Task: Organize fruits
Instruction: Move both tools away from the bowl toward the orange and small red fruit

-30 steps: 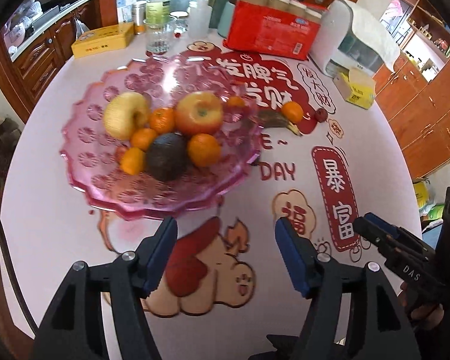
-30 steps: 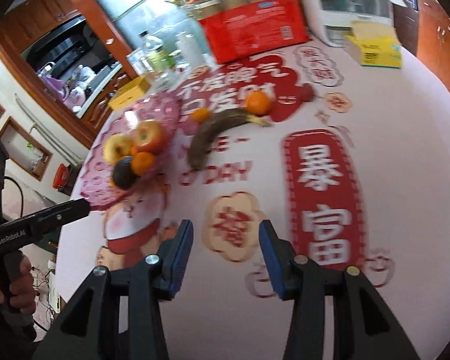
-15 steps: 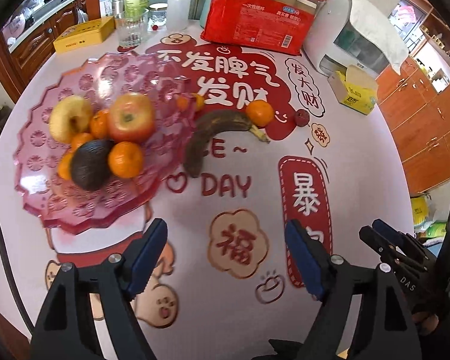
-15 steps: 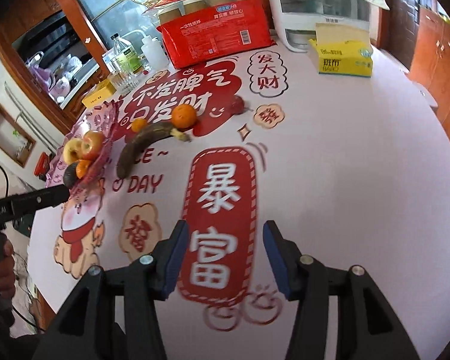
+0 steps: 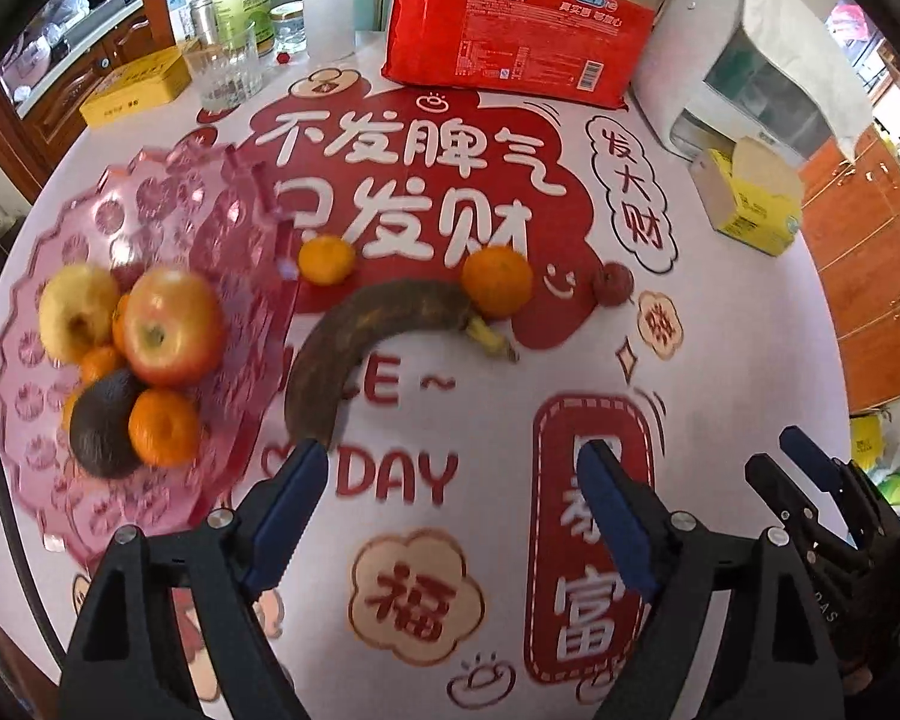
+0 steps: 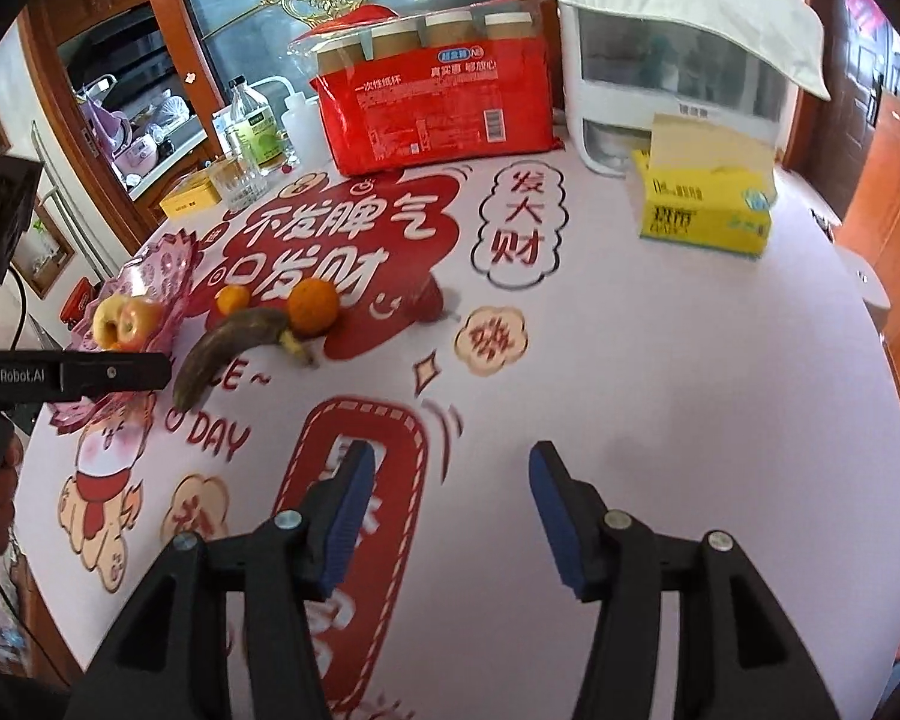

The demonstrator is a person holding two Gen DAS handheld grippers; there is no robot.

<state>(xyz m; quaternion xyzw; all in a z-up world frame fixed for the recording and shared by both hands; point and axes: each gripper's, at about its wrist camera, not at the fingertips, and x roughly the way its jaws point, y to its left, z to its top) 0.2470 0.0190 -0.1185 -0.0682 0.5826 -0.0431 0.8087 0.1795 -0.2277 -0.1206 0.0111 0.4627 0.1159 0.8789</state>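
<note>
Brown, overripe curved banana [image 5: 366, 348], yellow stem end

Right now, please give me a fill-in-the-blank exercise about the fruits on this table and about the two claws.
1. The brown banana lies on the ____, outside the pink tray.
2. The dark avocado lies in the pink ____.
3. Between the pads of the left claw there is ____.
4. The box beside the white appliance is ____ in colour.

Missing words: tablecloth; tray; nothing; yellow
</note>
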